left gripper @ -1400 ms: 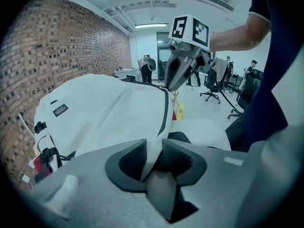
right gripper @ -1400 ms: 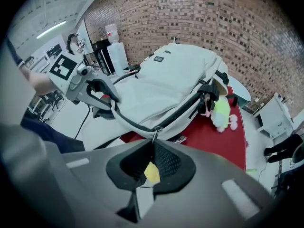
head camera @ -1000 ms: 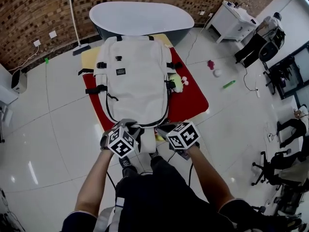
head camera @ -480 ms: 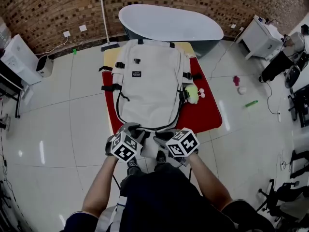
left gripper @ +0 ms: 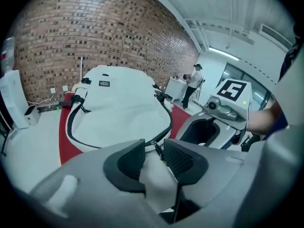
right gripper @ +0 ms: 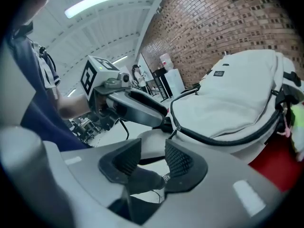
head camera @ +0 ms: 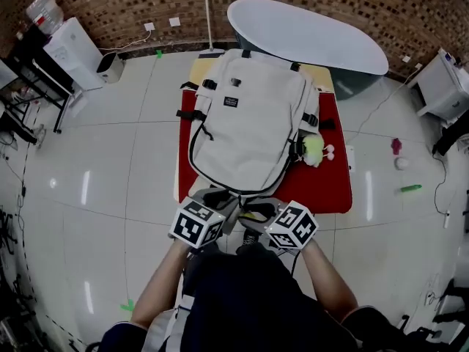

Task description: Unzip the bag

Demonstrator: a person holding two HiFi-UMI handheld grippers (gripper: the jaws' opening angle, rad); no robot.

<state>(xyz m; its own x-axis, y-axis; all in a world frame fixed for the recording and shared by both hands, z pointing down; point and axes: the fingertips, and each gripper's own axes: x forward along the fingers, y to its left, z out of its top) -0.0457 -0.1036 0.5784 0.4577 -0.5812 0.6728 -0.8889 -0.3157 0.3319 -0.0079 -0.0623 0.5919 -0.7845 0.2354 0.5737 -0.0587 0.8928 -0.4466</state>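
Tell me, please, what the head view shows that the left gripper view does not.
Only the head view: the bathtub behind the white backpack and a green plush toy at its side. Only the left gripper view: a close look at the jaws of the left gripper, which have just been opening and stand apart with the backpack's fabric between them. Both: the backpack on its red mat and the brick wall.

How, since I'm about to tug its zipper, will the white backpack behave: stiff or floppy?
Probably floppy: the backpack creases and sags beside the zipper. Perhaps light for its size, as its top panel dimples. It may slide on the red mat unless held.
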